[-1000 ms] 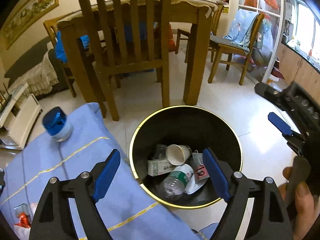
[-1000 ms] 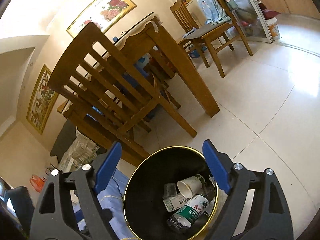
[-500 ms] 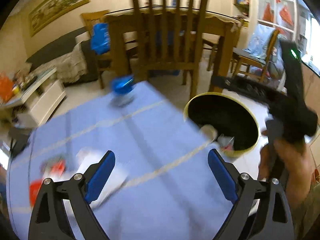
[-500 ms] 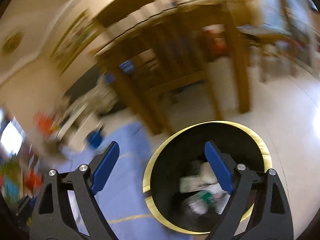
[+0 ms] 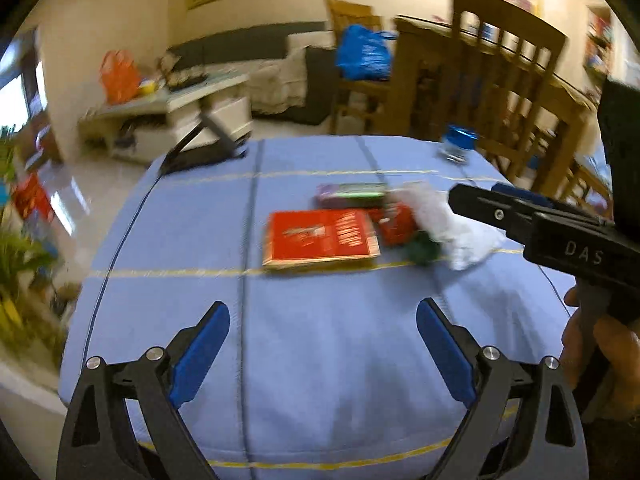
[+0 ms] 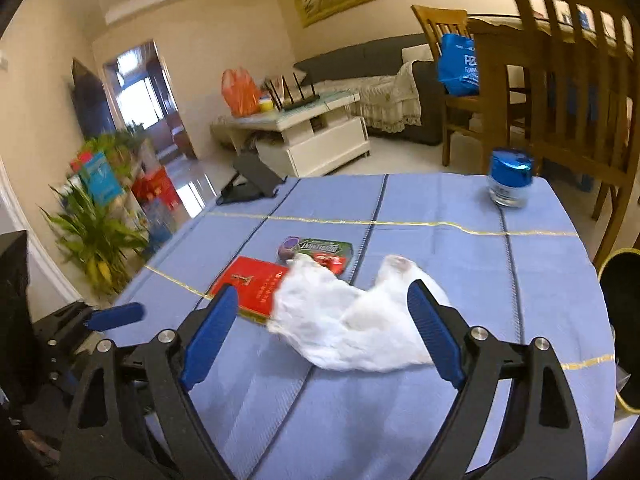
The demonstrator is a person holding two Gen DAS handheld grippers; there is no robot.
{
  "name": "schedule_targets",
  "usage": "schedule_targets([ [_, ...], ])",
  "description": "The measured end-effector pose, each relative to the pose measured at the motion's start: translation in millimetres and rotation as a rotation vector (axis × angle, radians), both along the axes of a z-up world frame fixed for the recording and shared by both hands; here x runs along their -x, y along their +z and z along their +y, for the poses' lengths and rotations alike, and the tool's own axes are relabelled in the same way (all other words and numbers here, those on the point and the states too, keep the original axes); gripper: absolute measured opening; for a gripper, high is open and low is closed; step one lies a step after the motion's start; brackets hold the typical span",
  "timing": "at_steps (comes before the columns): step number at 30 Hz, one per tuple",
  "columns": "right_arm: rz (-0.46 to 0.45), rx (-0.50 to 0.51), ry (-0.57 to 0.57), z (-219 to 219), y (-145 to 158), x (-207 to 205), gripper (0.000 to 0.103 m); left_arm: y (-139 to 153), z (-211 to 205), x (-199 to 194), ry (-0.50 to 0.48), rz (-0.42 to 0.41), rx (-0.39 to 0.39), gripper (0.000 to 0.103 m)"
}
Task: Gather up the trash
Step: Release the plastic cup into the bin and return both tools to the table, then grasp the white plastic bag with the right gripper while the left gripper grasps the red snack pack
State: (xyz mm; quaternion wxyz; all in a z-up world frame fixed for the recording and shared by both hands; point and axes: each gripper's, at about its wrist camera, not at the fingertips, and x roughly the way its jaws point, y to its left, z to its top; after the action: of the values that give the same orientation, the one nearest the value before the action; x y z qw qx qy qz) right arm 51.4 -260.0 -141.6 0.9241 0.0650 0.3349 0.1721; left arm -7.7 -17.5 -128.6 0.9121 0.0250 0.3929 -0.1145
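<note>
A crumpled white tissue (image 6: 352,320) lies on the blue tablecloth (image 6: 440,248). My right gripper (image 6: 322,294) hangs over it, jaws wide but closing, and the tissue sits between the fingers without being squeezed. Beside it lie a red booklet (image 5: 320,238), a green and purple wrapper (image 6: 320,248), a red wrapper (image 5: 396,222) and something dark green (image 5: 422,248). My left gripper (image 5: 322,312) is open and empty over bare cloth at the near edge. The black, gold-rimmed trash bin (image 6: 620,320) stands on the floor at the table's right.
A blue-lidded jar (image 6: 510,182) stands at the far right corner of the table, and a black stand (image 6: 250,182) at the far left. Wooden chairs (image 6: 576,80) and a dining table are behind it. A plant (image 6: 96,240) stands on the left.
Both grippers swung left, from over the trash bin to over the table. The bin has slid to the right edge of the right wrist view. The white tissue now lies between the right fingers.
</note>
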Motion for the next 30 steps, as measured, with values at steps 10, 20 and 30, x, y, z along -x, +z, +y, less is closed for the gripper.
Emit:
schedule_targets([
  [10, 0.092, -0.096, 0.012, 1, -15, -8, 0.002, -7, 15, -6, 0.006, 0.028, 0.046, 0.091],
  [20, -0.033, -0.183, -0.183, -123, 32, 20, 0.002, -15, 3, -18, -0.009, 0.061, 0.035, 0.091],
  [30, -0.024, -0.345, -0.38, -234, -4, 43, 0.002, -7, -15, -59, 0.027, 0.096, 0.076, 0.091],
])
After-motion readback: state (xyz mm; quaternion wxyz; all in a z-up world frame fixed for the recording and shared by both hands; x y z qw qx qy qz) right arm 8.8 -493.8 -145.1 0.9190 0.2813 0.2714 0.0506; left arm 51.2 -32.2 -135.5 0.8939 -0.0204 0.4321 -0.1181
